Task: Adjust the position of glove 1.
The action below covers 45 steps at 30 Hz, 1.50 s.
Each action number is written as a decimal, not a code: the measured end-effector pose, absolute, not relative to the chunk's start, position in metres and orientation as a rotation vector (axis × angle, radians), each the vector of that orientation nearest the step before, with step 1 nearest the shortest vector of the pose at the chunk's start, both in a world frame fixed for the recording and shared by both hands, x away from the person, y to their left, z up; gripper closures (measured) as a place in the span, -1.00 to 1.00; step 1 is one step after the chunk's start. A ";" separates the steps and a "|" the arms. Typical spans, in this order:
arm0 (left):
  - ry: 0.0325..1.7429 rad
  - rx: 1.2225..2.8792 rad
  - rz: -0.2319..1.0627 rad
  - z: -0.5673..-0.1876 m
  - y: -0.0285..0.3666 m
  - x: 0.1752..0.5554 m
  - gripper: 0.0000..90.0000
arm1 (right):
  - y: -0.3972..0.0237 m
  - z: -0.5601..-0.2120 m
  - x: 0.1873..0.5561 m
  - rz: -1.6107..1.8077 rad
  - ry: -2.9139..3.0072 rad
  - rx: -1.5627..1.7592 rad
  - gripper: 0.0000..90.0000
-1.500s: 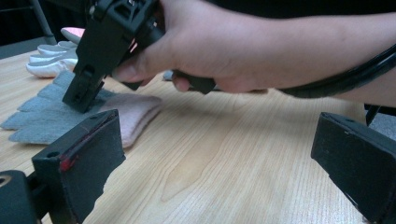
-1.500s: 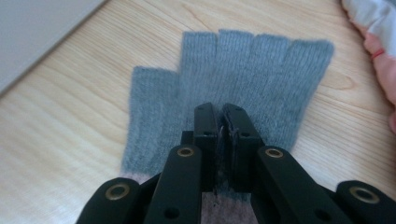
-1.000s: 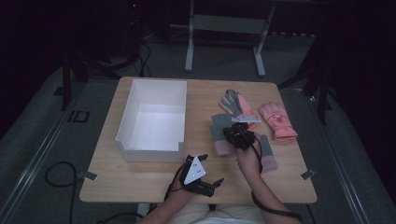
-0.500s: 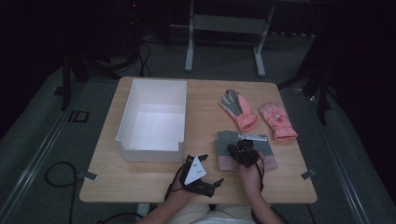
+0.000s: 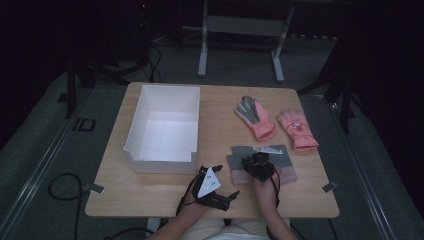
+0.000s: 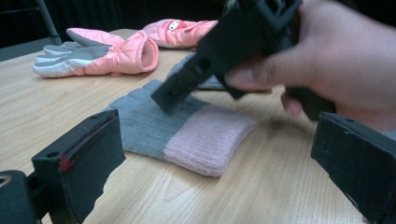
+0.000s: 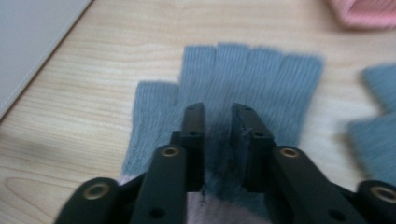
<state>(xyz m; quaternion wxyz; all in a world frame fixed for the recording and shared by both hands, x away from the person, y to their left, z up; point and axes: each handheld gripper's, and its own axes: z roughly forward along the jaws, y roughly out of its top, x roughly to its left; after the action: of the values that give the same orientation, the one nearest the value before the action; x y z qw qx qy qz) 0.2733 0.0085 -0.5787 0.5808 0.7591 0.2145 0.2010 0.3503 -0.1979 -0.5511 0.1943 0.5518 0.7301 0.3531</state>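
Item: white open-topped rectangular plastic bin (image 5: 162, 131), my landmark, on the pale wooden worktop (image 5: 150, 192), standing left of centre.

Item: grey knitted glove with a pink cuff (image 5: 239, 169), lying flat to the right of the bin near its front corner. In my left gripper view it shows as grey knit (image 6: 140, 123) running into a pink cuff.

Item: my right gripper (image 5: 258, 165), over that glove; in the right gripper view its jaws are narrowly parted just above the grey knit (image 7: 252, 74), holding nothing that I can see.

Item: my left gripper (image 5: 212, 184), in front of the bin, jaws wide apart and empty.

Item: second grey knitted glove (image 5: 282, 159), partly under the first, farther from the bin.

Item: two pink padded winter gloves (image 5: 256, 117) (image 5: 297, 129), right of the bin toward the far edge.
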 end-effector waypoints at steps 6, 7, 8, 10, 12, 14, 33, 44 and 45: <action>0.503 1.773 0.469 -0.579 0.009 0.273 -0.96 | -0.214 -0.524 0.355 1.016 2.074 1.399 0.46; 0.503 1.772 0.469 -0.579 0.009 0.273 -0.96 | -0.219 -0.519 0.356 0.990 2.072 1.374 0.45; 0.503 1.774 0.469 -0.579 0.008 0.273 -0.96 | -0.222 -0.516 0.356 0.982 2.068 1.365 0.44; 0.501 1.778 0.470 -0.579 0.008 0.274 -0.96 | -0.233 -0.510 0.356 0.954 2.054 1.327 0.43; 0.501 1.778 0.470 -0.579 0.008 0.274 -0.96 | -0.245 -0.507 0.357 0.940 2.052 1.321 0.43; 0.502 1.777 0.470 -0.579 0.008 0.274 -0.96 | -0.250 -0.505 0.357 0.931 2.043 1.323 0.43; 0.505 1.776 0.478 -0.579 0.008 0.274 -0.96 | -0.322 -0.547 0.364 0.767 2.125 1.348 0.42; 0.508 1.777 0.479 -0.579 0.008 0.274 -0.96 | -0.316 -0.552 0.364 0.715 2.129 1.323 0.88; 0.509 1.777 0.479 -0.579 0.008 0.274 -0.96 | -0.314 -0.552 0.364 0.705 2.118 1.333 0.89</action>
<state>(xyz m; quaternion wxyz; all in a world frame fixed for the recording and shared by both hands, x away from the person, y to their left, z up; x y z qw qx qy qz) 0.2738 0.0080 -0.5786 0.5779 0.7595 0.2174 0.2048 0.3640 -0.3141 -0.5522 0.2677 0.4941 0.7848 0.2612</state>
